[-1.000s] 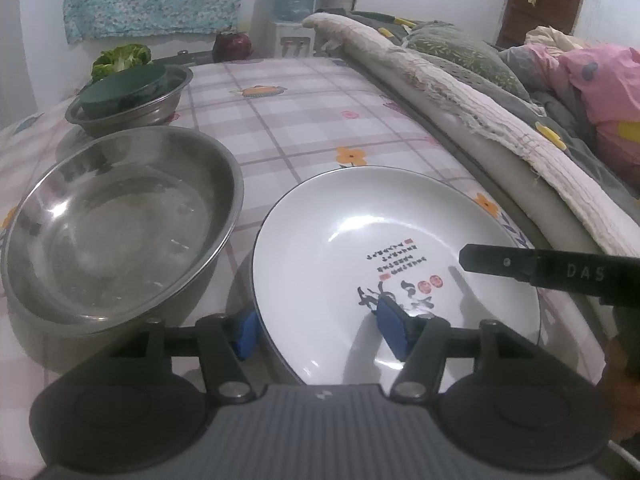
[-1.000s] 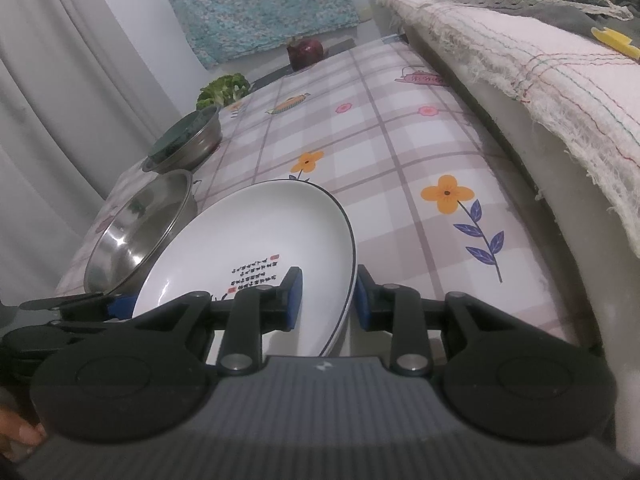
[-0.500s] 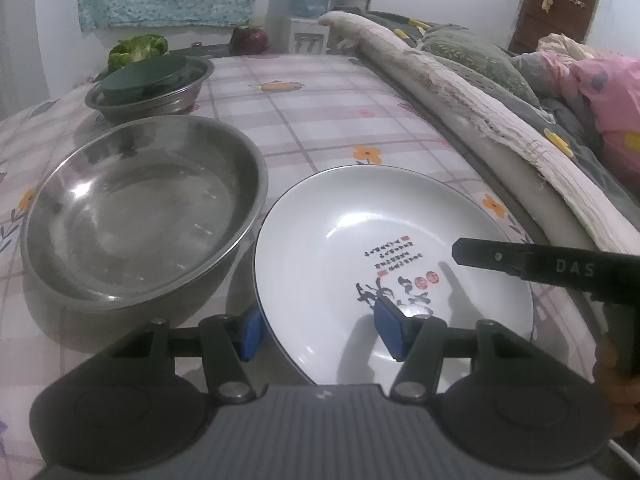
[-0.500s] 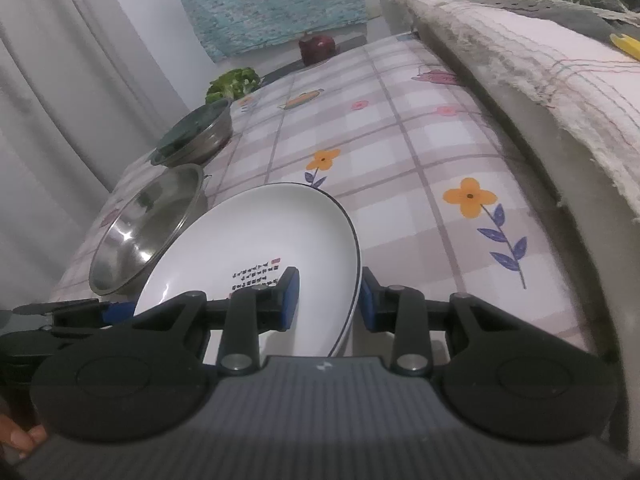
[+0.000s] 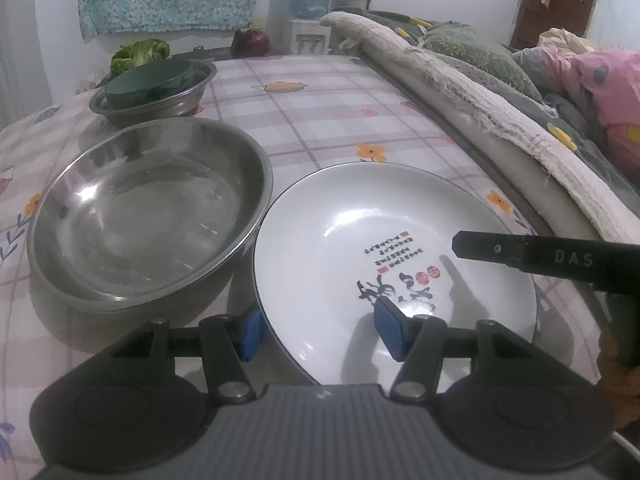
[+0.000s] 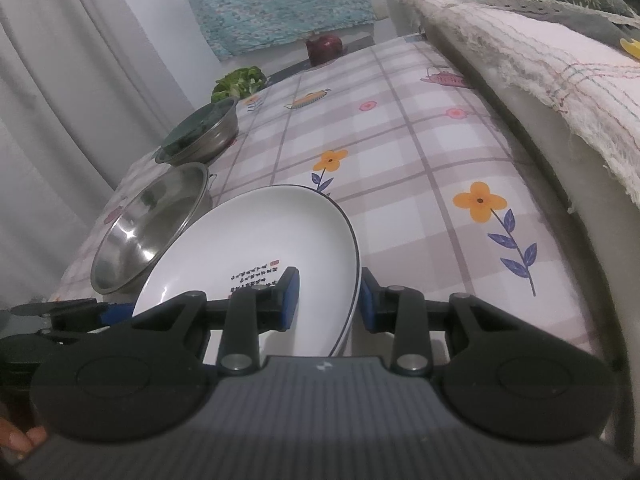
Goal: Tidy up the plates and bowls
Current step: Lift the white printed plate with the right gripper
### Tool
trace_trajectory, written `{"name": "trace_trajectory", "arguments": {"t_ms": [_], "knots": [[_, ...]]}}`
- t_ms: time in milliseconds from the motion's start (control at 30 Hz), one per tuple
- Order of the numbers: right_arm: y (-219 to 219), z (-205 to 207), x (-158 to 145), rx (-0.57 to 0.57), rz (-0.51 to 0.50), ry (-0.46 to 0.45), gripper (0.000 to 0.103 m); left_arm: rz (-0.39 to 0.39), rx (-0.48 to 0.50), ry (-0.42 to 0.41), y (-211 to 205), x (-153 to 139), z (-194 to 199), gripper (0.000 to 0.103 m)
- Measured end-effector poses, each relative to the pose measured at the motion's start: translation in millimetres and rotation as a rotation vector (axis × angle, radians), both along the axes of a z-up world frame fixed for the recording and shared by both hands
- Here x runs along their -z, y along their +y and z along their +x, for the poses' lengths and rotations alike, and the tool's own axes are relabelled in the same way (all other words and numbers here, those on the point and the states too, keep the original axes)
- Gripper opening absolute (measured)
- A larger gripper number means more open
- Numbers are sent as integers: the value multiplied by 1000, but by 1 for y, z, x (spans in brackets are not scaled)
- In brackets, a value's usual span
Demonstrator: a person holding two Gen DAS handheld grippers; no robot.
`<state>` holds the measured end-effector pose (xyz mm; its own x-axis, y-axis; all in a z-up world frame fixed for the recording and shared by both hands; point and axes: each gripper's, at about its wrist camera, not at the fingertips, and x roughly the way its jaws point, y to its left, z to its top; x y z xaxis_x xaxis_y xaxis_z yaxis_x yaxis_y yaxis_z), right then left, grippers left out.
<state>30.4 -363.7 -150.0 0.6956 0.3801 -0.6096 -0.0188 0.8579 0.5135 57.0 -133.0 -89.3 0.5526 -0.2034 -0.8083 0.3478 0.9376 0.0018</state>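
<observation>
A white plate (image 5: 384, 248) with printed characters is held tilted above the checked tablecloth. My left gripper (image 5: 320, 330) straddles its near-left rim with the jaws apart. My right gripper (image 6: 328, 298) straddles its right rim (image 6: 352, 264), one pad inside and one outside; I cannot tell if the pads touch. A large steel bowl (image 5: 140, 208) sits just left of the plate, also in the right wrist view (image 6: 148, 220). A smaller steel bowl (image 5: 156, 96) holding a dark green bowl (image 5: 148, 80) stands further back.
Broccoli (image 5: 140, 52) and a dark red onion (image 5: 250, 42) lie at the table's far edge. Folded bedding (image 5: 460, 92) runs along the right side. A grey curtain (image 6: 80, 80) hangs to the left. A water dispenser (image 5: 308, 12) stands behind.
Both grippers and the plate have risen and pulled back a little; the plate now sits higher against the large steel bowl. The hold on the plate looks unchanged.
</observation>
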Motion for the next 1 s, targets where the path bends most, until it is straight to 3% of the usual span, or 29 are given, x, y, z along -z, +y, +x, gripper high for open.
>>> {"name": "trace_trajectory", "arguments": {"t_ms": [467,1000], "knots": [[8,-1,-2,-31,-90,-13,29,7,5,-13,-2,3,3,62],[2,1,-5,3,-83,4,29,18,14,-17,-11,3,7,60]]}}
